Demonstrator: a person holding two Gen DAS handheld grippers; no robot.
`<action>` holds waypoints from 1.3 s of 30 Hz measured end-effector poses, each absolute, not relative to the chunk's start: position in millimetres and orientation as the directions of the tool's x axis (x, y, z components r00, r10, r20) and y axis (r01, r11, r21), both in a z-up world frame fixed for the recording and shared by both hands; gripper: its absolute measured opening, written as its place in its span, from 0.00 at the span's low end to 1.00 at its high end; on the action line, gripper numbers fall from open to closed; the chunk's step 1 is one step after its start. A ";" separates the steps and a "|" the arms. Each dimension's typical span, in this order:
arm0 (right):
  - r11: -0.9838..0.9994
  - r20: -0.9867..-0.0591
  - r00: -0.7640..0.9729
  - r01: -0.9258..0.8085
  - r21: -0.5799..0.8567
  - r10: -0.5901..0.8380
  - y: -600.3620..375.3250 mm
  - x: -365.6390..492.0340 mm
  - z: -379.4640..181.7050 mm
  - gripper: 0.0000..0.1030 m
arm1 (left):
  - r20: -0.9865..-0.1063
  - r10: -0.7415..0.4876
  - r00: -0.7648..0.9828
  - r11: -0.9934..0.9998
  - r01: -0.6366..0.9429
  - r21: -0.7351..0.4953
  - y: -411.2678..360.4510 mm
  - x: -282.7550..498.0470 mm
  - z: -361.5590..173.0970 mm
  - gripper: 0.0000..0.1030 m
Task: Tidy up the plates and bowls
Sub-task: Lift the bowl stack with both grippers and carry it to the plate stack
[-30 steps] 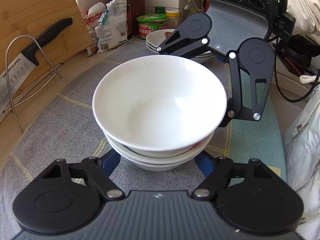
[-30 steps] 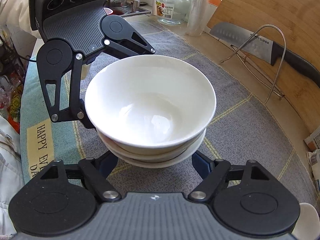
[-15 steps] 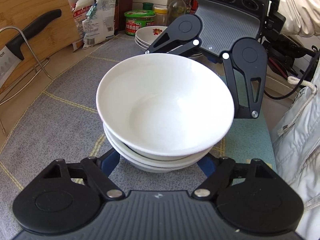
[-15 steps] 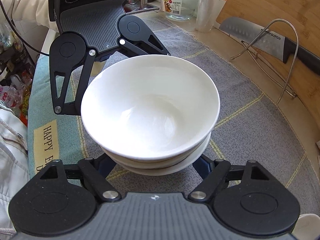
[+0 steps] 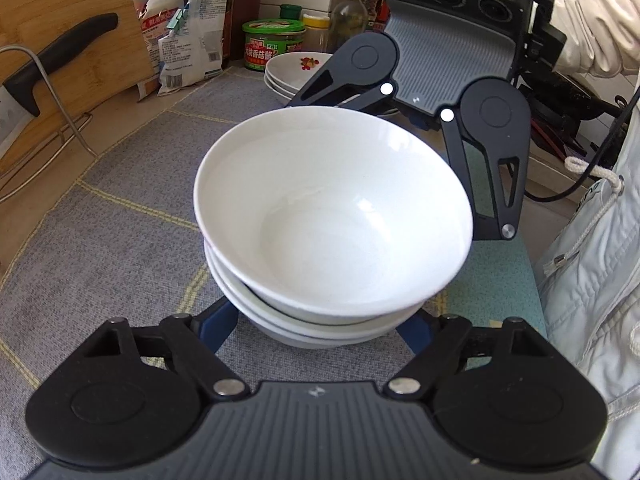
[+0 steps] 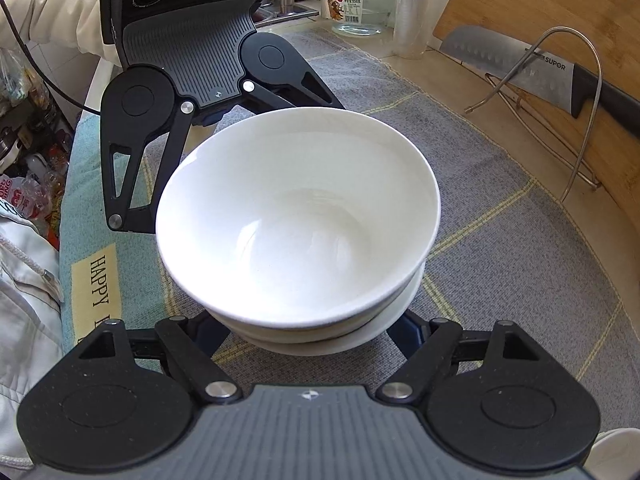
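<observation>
On the grey mat point(image 5: 120, 240), both tools tilt down, facing across stacked bowls point(image 5: 332, 216) (grip unclear).

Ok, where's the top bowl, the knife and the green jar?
Top bowl point(image 5: 336, 216): left wrist view, on its white inside.
Knife point(image 6: 516, 66): right wrist view, on the flat of its blade.
Green jar point(image 5: 272, 46): left wrist view, on its label below the lid.

Bowl stack point(image 5: 332, 216) hiding fingertips of both tongs; grip on lower bowls not showing. Opposite tongs covering part of plates point(image 5: 292, 72). Frame edge cutting off knife point(image 6: 532, 72) handle. Jar labels too small for reading.
</observation>
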State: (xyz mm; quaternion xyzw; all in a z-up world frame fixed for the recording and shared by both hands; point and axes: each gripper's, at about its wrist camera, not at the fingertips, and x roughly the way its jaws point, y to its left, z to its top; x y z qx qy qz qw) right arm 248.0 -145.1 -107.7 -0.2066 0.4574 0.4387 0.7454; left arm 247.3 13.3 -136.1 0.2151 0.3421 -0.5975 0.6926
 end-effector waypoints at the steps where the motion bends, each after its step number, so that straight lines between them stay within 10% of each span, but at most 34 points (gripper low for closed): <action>1: 0.530 -0.863 0.199 -0.843 0.091 0.465 -145.3 247.1 -107.6 0.83 | -0.732 -0.679 0.055 0.195 0.975 -0.108 13.4 246.7 -135.9 0.82; 39: 0.505 -0.843 0.240 -0.862 0.043 0.481 -265.5 210.0 -37.6 0.83 | -0.734 -0.661 0.154 0.257 0.966 -0.029 -102.8 204.5 -81.1 0.82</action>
